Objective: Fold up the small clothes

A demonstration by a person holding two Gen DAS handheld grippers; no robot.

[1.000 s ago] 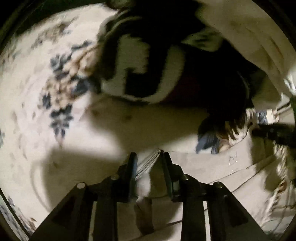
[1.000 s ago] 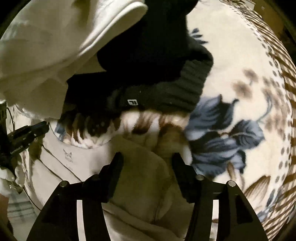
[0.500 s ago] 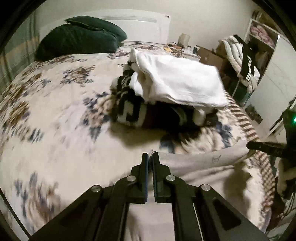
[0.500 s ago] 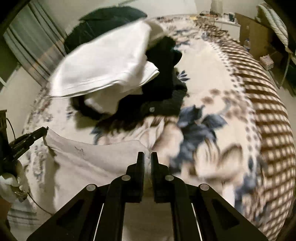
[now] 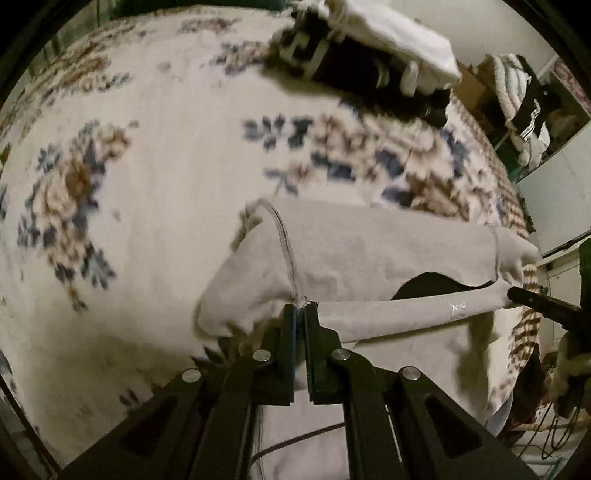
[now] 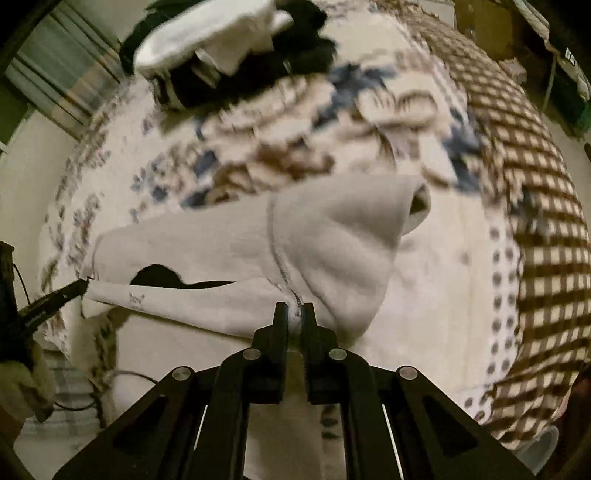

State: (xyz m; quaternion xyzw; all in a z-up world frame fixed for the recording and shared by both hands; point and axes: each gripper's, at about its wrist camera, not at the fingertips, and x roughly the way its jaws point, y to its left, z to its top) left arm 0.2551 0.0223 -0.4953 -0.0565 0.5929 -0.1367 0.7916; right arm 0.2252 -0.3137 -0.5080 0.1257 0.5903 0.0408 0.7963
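Note:
A small light grey garment hangs stretched between my two grippers above the flowered bed cover. My left gripper is shut on one corner of it, at a stitched seam. My right gripper is shut on the other corner, also at a seam. A sleeve with an open cuff droops to the right in the right wrist view. Each gripper's tip shows at the far side of the other's view, the right one and the left one, pinching the cloth edge.
A pile of folded clothes, white on black, lies farther back on the bed. The checked border of the cover runs along the right edge. Shelves with clothes stand beyond the bed.
Both grippers closed on the grey garment's corners and lifted it off the bed, pulling back from the pile. The garment now hangs spread between them.

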